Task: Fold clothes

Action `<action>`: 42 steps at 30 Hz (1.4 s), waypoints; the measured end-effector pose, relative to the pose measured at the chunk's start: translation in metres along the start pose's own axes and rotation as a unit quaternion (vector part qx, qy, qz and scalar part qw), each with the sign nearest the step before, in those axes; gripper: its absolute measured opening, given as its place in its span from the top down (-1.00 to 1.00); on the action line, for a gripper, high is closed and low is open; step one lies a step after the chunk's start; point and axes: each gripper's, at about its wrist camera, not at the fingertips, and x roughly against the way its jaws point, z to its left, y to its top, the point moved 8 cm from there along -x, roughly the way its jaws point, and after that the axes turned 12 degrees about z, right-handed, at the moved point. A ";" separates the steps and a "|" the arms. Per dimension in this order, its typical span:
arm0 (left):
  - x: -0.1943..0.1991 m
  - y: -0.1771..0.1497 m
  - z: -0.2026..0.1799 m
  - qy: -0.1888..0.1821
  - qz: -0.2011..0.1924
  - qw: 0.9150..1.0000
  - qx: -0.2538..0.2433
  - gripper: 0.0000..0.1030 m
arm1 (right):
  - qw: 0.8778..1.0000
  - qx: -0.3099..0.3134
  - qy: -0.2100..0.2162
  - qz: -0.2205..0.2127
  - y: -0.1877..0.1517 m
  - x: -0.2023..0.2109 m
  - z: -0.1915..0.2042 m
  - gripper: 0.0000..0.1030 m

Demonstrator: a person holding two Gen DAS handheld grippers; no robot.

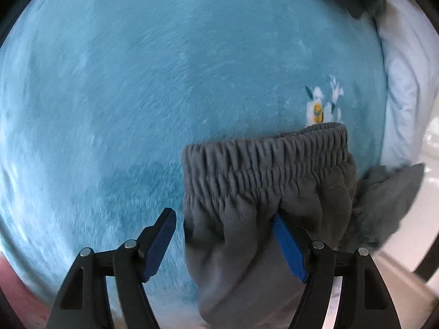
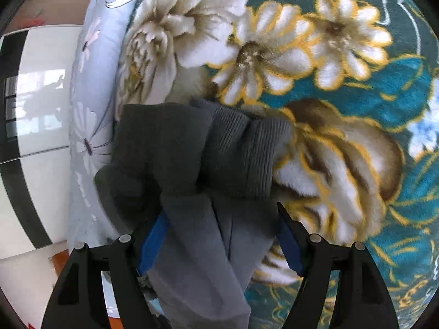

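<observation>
Left gripper (image 1: 223, 242) fingers spread wide; grey trousers (image 1: 263, 181) hang between them, elastic waistband (image 1: 266, 150) up, cloth touching the right finger pad only, left pad apart from it. Below: blue plush blanket (image 1: 137, 96) on the bed, trousers near its right edge by a pale sheet (image 1: 406, 87). Right gripper (image 2: 221, 240) fingers also wide, bunched trouser cuffs (image 2: 247, 153) between them over the blanket's floral part (image 2: 343, 82); clamped or loose, cannot tell.
</observation>
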 end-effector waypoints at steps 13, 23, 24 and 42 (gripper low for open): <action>0.078 -0.009 -0.070 -0.040 -0.022 0.996 -0.082 0.37 | 0.995 0.082 0.053 -0.031 -0.016 0.052 0.068 0.59; 0.047 0.004 0.002 0.044 0.008 0.999 0.008 0.32 | 1.000 -0.015 -0.009 -0.009 -0.042 0.029 -0.045 0.59; 0.049 0.002 -0.003 0.044 0.005 0.999 0.001 0.30 | 1.000 -0.005 -0.003 -0.015 -0.044 0.032 -0.037 0.59; 0.112 -0.078 0.021 0.007 0.076 0.996 -0.043 -0.05 | 0.791 0.566 -0.227 -0.038 -0.255 0.014 0.168 0.59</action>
